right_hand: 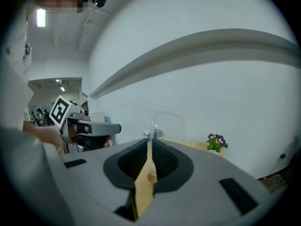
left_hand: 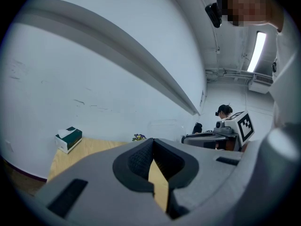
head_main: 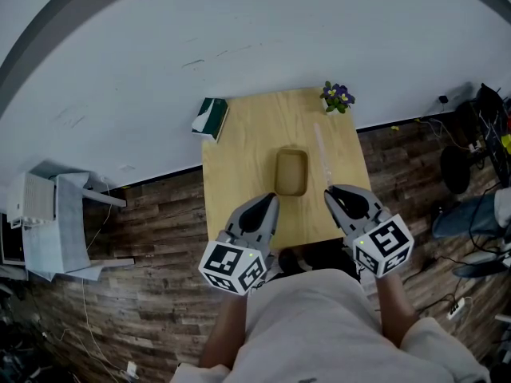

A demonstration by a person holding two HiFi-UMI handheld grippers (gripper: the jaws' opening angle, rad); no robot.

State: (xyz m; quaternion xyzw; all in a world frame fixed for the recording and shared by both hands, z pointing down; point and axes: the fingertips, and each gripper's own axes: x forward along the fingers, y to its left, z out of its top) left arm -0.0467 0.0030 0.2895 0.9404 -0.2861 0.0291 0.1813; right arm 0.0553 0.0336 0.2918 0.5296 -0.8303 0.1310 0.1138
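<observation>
A tissue box (head_main: 210, 116) lies well left of the brown tray (head_main: 291, 171) on the desk (head_main: 239, 158). The left gripper (head_main: 271, 201) hovers near the tray's near-left corner, jaws together and empty. The right gripper (head_main: 331, 195) is at its near-right, jaws likewise closed on nothing. A flower pot (head_main: 336, 96) stands beyond the tray, to the right.

The head view looks steeply down from high above the surface (head_main: 239, 146), with the left tool (head_main: 271, 199) and right tool (head_main: 330, 191) at its lower edge. Each tool view sits low, close behind its own jaws, facing the wall (left_hand: 94, 79). All 3 views share the flower pot (head_main: 337, 96) and the surface. Each tool view also catches the other tool.
</observation>
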